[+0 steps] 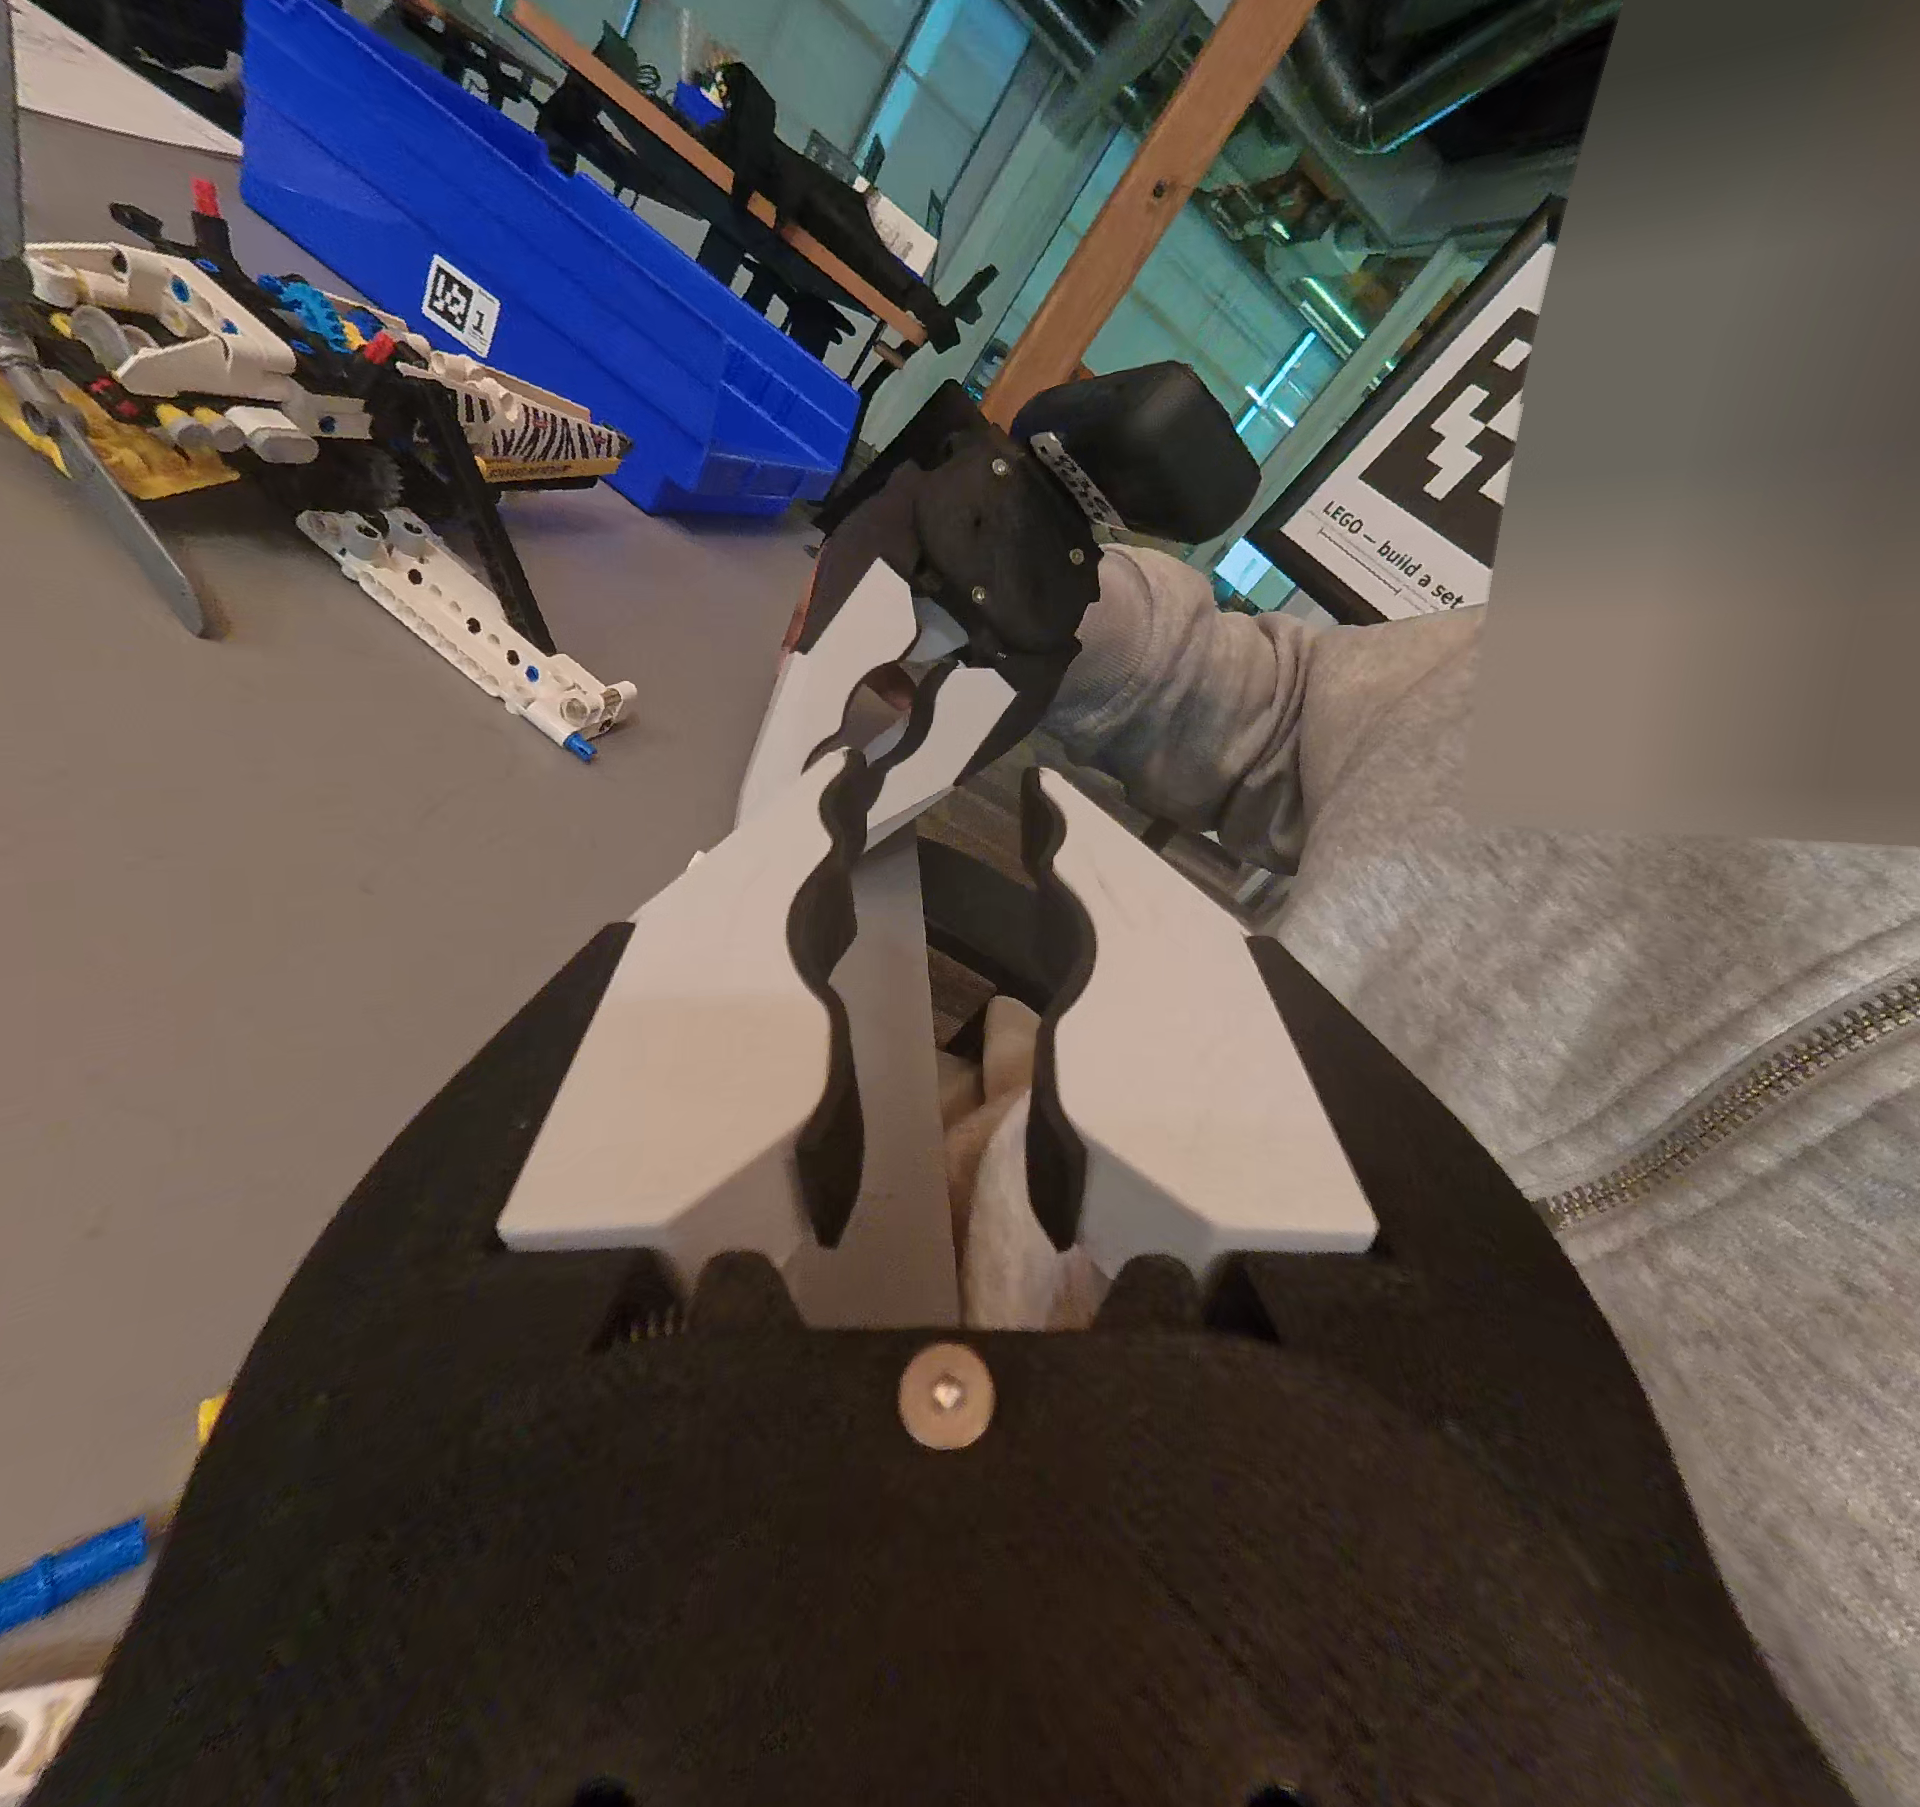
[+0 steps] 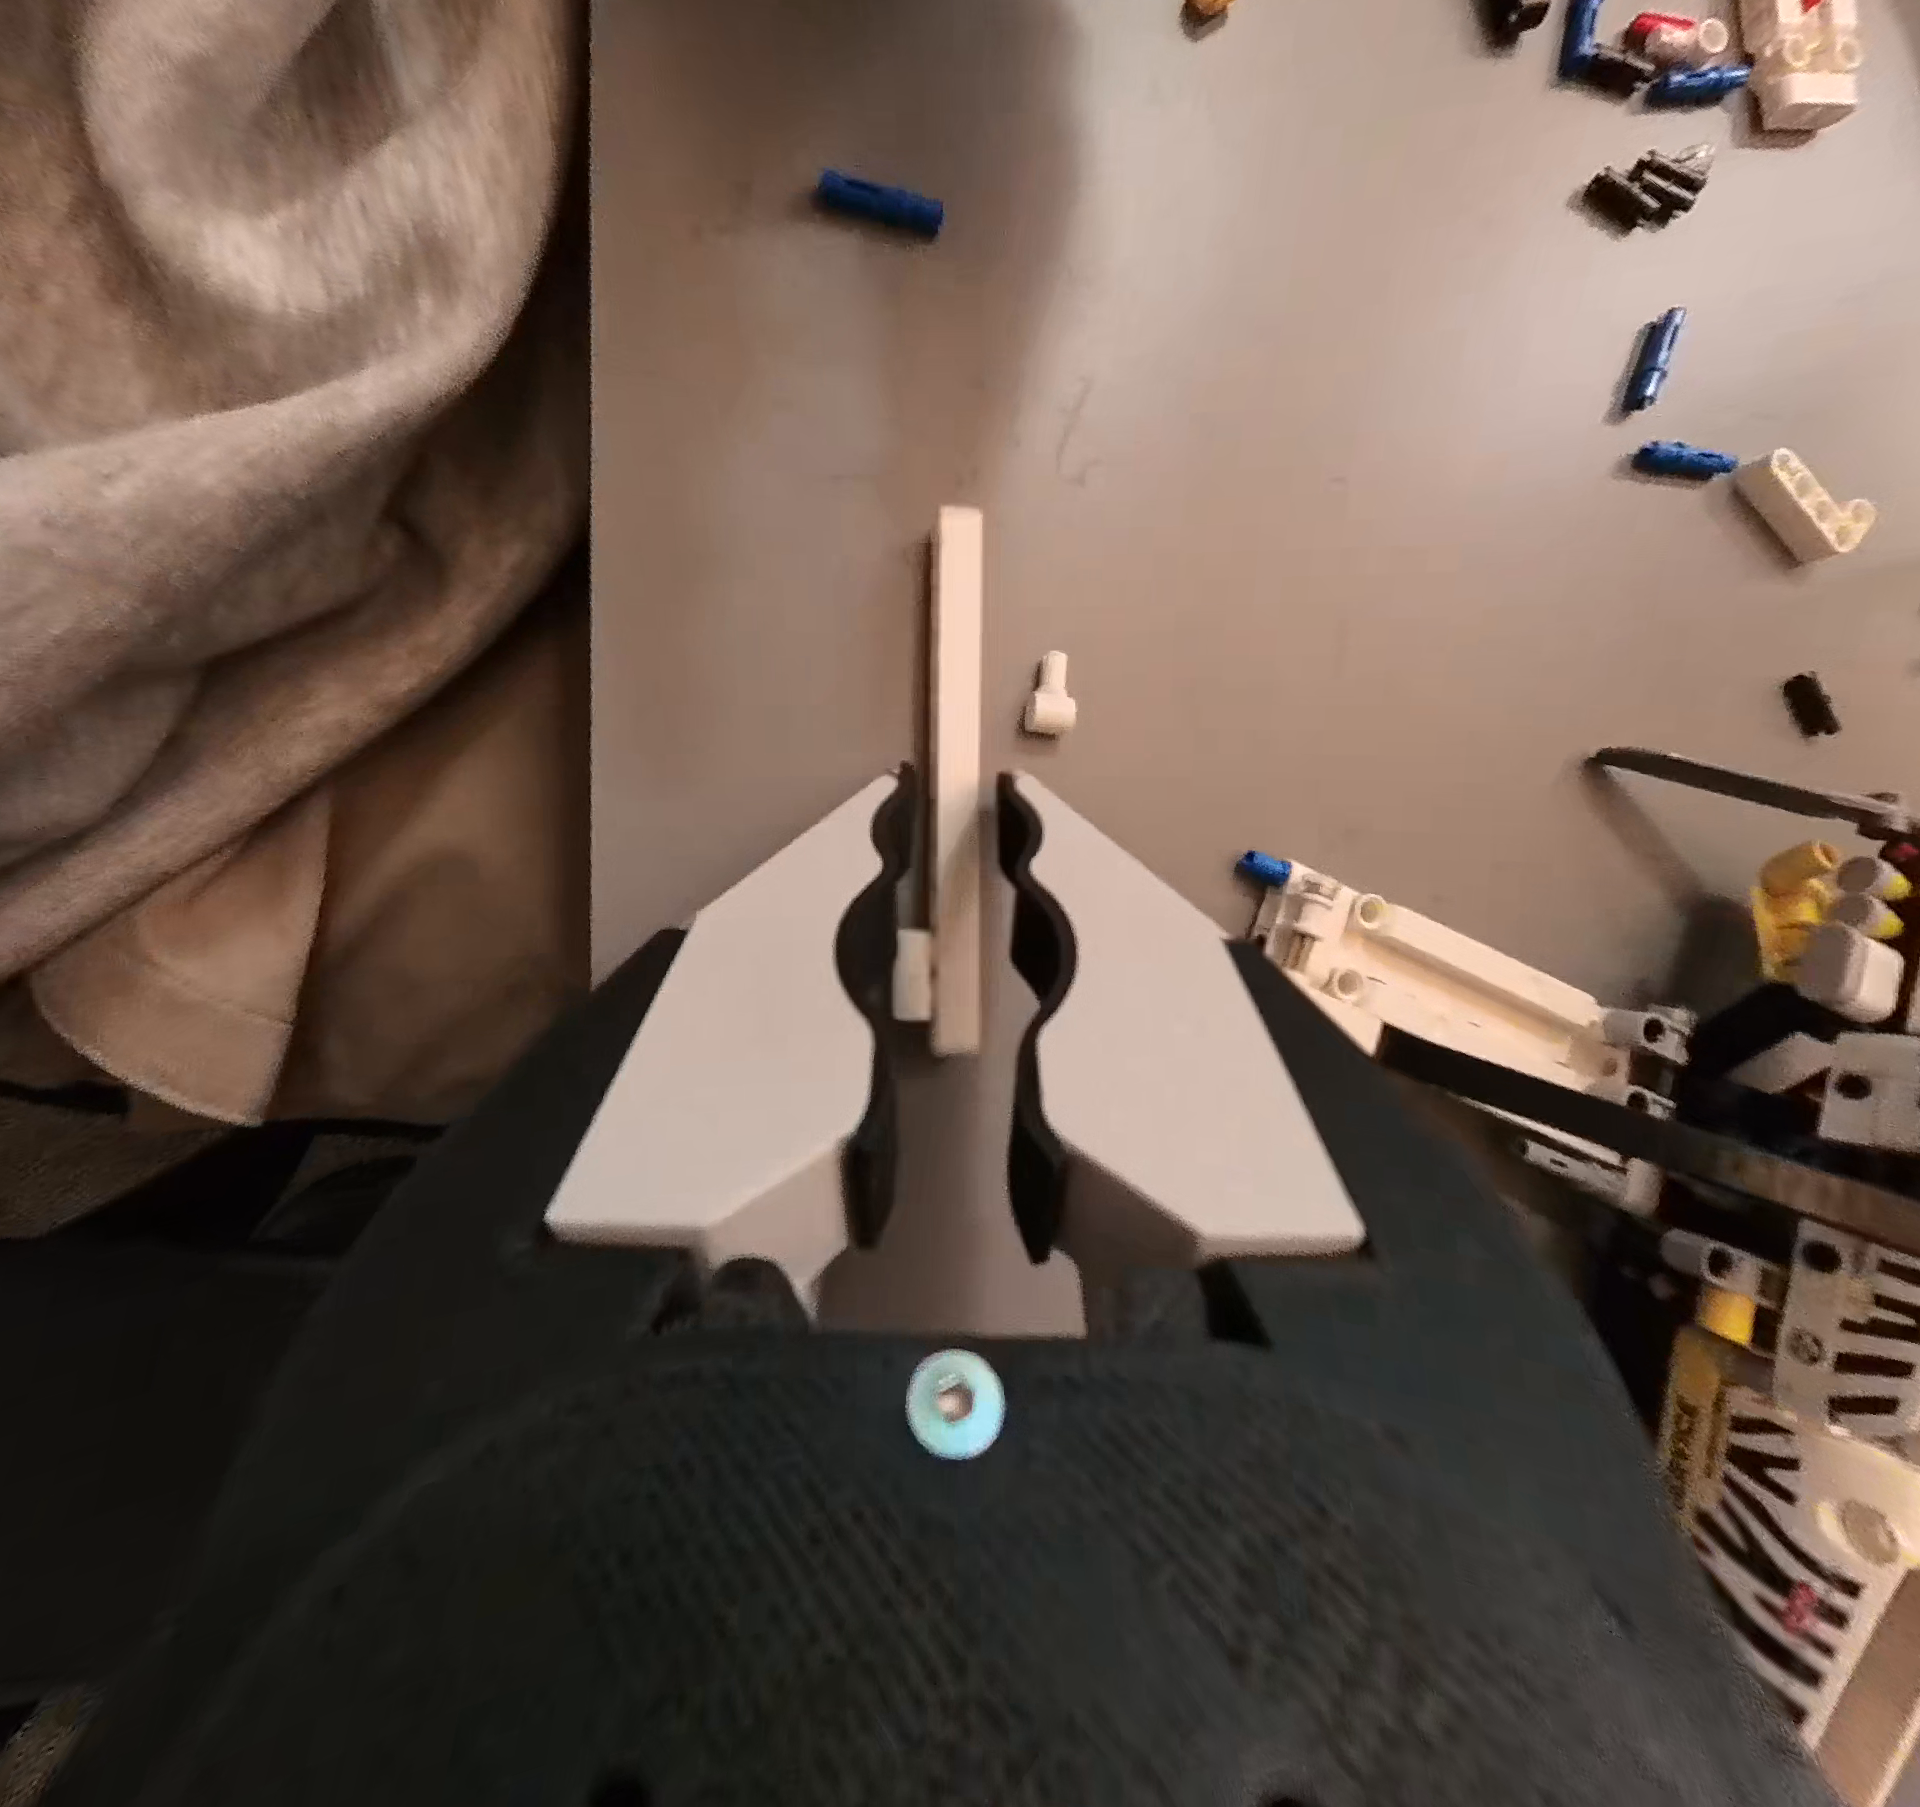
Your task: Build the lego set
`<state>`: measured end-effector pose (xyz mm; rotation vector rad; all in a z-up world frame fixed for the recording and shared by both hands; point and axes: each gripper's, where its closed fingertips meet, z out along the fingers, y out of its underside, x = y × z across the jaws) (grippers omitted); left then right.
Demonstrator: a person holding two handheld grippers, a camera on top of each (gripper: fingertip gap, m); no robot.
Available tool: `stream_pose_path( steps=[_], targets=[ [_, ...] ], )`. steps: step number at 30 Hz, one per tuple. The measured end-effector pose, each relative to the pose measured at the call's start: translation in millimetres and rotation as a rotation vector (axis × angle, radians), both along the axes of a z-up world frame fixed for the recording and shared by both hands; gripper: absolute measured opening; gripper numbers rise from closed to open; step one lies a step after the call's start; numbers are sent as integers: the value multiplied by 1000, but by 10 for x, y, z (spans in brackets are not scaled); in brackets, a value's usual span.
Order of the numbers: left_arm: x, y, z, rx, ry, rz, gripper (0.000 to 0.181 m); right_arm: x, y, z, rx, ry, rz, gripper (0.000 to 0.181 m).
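My right gripper (image 2: 951, 786) points down at the grey table (image 2: 748, 427). A long white beam (image 2: 958, 697) stands between its pads, with a small white connector (image 2: 912, 973) on its left side. The left pad lies against the beam. A thin strip of table shows between the beam and the right pad (image 2: 1023, 853), so the pads do not press on it. My left gripper (image 1: 940, 786) is open and empty at the table's edge. The right gripper (image 1: 862, 718) shows just beyond its left fingertip. The half-built model lies at the left (image 1: 260, 396) and at the right of the right wrist view (image 2: 1662, 1082).
A blue bin (image 1: 540, 282) stands behind the model. A white beam assembly (image 1: 468, 604) lies in front of it. A blue pin (image 2: 878, 204), a small white connector (image 2: 1049, 703), a white angled beam (image 2: 1808, 505) and several small parts (image 2: 1714, 22) are scattered about. The person's grey hoodie (image 2: 260, 407) is beyond the table edge.
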<state>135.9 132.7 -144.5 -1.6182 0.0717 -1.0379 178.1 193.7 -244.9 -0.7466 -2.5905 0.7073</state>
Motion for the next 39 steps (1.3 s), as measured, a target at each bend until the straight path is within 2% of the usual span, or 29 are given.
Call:
stream_pose_path(
  steps=[5,9,13,16,18,22,24,27,29,33,35,39],
  targets=[
    [-32,1,-2,3,-14,2,27,-3,38,28,-21,-13,-36,24],
    [-50,-2,-16,2,-31,0,26,1,5,59,-57,-11,-43,8],
    [-33,5,-48,-9,-27,-5,26,-17,-23,39,-75,-23,-55,8],
    [5,15,-83,-21,16,-3,27,-38,-47,48,-143,-62,-96,7],
    [33,29,-121,-33,70,8,28,-30,-75,71,-222,-120,-131,0],
    [103,66,-259,-79,247,33,30,-7,-90,20,-333,-217,-189,0],
    [126,86,-326,-98,342,45,30,-5,-101,19,-351,-206,-181,0],
    [131,126,-414,-128,441,62,30,-90,-84,165,-351,-90,-174,1],
    [161,136,-440,-139,454,50,30,-139,7,177,-294,-40,-196,17],
    [175,150,-432,-144,433,48,31,-109,80,-1,-236,-83,-221,20],
    [169,150,-430,-147,434,50,32,-105,44,6,-279,-104,-233,7],
    [201,132,-449,-152,438,21,38,-26,-136,153,-493,-245,-237,7]
  ],
)
